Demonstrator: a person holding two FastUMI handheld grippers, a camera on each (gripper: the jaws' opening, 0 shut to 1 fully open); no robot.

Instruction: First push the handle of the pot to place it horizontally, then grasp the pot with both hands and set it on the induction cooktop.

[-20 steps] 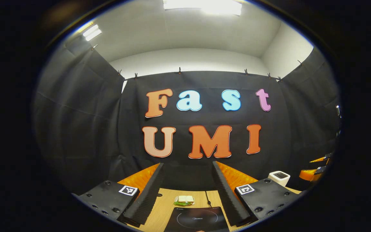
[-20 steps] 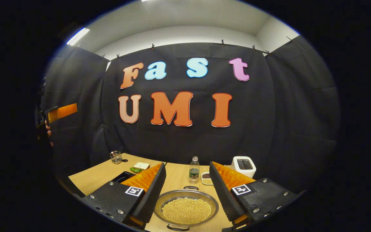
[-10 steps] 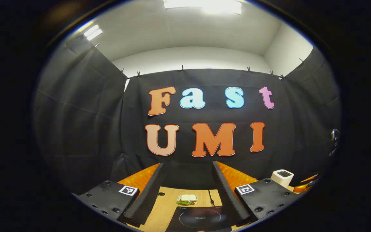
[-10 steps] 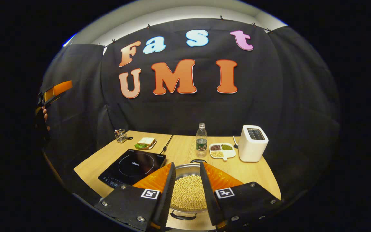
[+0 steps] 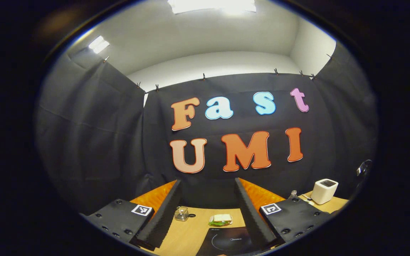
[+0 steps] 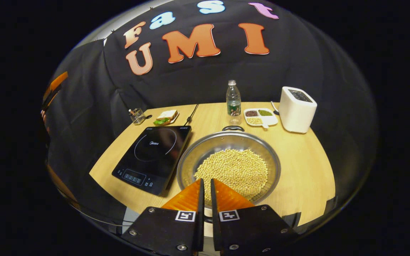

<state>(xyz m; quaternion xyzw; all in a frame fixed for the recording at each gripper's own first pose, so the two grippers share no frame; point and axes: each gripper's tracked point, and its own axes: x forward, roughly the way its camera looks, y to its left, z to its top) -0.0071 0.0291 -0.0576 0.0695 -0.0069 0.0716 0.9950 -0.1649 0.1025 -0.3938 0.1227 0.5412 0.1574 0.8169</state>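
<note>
Pot (image 6: 228,165) handles aligned near-far; far handle (image 6: 232,128) toward bottle (image 6: 233,102).

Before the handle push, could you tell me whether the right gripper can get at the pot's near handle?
Probably yes: the right gripper, nearly closed, hangs above the pot at its near rim, with nothing between.

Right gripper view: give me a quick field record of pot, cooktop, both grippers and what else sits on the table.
pot: metal pot holding pale beans, on the wooden table, right of the cooktop
pot handles: far one points to the back wall; near one hidden behind the fingers
induction cooktop: bare, pot not yet on it
right gripper: fingers nearly closed, over the pot's near rim
left gripper: open, raised, holding nothing
back of table: bottle, toaster, divided dish, sandwich
</note>
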